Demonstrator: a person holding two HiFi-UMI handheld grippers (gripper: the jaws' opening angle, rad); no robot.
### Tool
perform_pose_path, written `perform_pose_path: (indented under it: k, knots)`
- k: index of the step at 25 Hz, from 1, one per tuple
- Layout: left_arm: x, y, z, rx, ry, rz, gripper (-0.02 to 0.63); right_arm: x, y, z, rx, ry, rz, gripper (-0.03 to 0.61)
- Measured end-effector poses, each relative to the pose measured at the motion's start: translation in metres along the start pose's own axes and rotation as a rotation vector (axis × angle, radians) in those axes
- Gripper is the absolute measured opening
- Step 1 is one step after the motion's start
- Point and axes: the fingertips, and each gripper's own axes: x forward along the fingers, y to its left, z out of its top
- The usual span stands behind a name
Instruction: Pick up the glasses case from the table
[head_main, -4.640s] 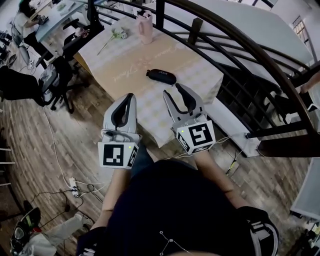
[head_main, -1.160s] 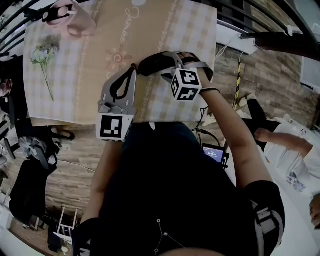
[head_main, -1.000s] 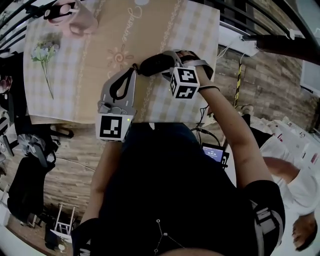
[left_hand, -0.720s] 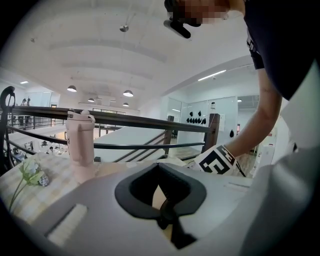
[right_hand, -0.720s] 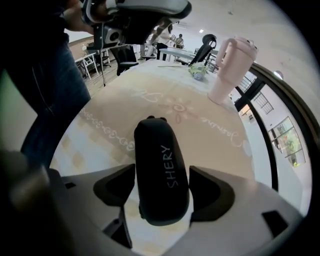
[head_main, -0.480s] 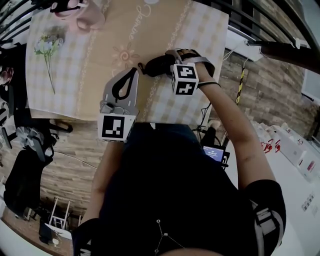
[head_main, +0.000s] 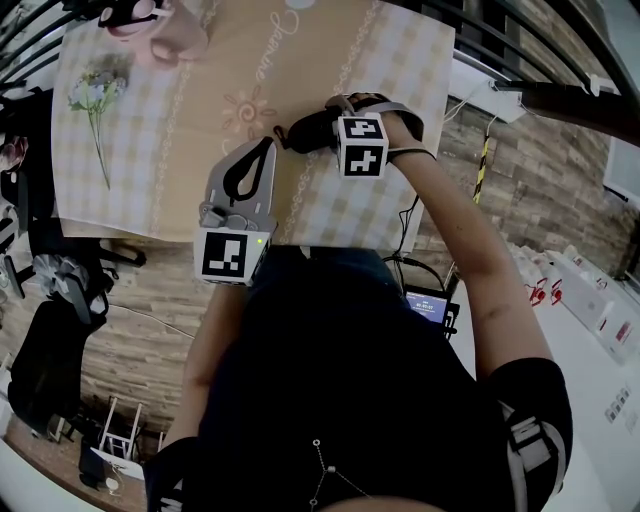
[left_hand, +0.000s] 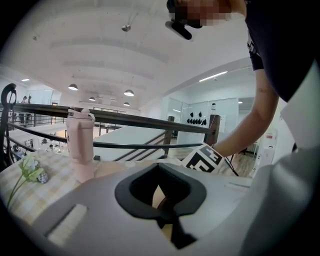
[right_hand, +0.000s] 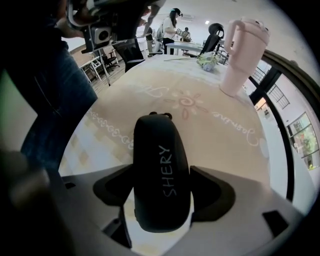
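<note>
The glasses case (right_hand: 161, 175) is black, oval, with white lettering on top. My right gripper (right_hand: 162, 194) is shut on it, one finger (right_hand: 117, 191) pressed on each long side. In the head view the glasses case (head_main: 308, 130) sticks out to the left of my right gripper (head_main: 325, 124), over the checked tablecloth (head_main: 150, 150) near the table's front right. My left gripper (head_main: 265, 148) hovers just left of the case, shut and holding nothing. In its own view my left gripper (left_hand: 158, 166) points over the table toward the railing.
A pink tumbler (head_main: 165, 30) stands at the table's far left, the same pink tumbler (right_hand: 241, 50) beyond the case. A sprig of flowers (head_main: 95, 90) lies on the left side. A dark railing (left_hand: 125, 120) runs behind the table. The table edge (head_main: 432, 150) is right of my right hand.
4.6 s ago the case lay free on the table, both grippers short of it. Since 1.2 s ago my right gripper has held it, drifting slightly. The left gripper has hardly moved.
</note>
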Motion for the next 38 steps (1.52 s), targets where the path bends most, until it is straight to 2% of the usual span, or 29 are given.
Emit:
perform_pose_path:
  k: [8,14,25,38]
  knots:
    - [-0.003,-0.009,0.000,-0.005,-0.014,-0.012,0.011,0.002,0.000,0.001,0.000,0.005,0.110,0.314]
    - [-0.012,-0.014,0.003,0.004,-0.011,-0.007,0.011,-0.002,-0.001,0.002,-0.009,0.013,0.085,0.315]
    - [-0.020,-0.023,0.019,0.045,-0.061,-0.010,0.010,-0.063,-0.006,0.017,0.057,-0.059,-0.127,0.316]
    - [-0.032,-0.035,0.068,0.105,-0.172,-0.023,0.011,-0.168,0.003,0.029,0.229,-0.191,-0.468,0.315]
